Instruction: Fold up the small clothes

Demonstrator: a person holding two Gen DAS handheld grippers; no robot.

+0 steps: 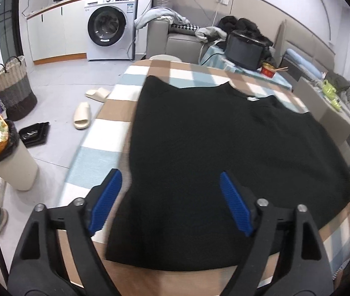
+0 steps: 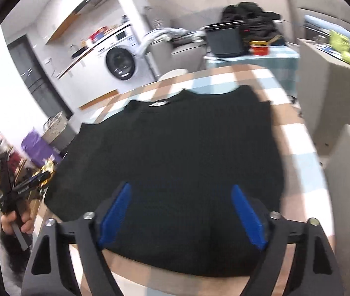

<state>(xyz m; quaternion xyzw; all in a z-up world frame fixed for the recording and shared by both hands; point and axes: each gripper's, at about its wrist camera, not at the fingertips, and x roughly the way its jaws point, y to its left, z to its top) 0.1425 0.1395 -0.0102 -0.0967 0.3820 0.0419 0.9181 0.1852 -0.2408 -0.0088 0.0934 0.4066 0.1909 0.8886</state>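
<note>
Sweater [image 1: 224, 148] flat — tablecloth [image 1: 105, 128] beneath.

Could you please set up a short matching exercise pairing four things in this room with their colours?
Things:
1. garment
2. gripper pads
3. slippers
4. washing machine

Colours:
A. white
B. black
C. cream
D. blue

Pairs: 1-B, 2-D, 3-C, 4-A

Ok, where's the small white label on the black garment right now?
The small white label sits at the black garment's far neckline edge in both views, toward the red bowl.
</note>
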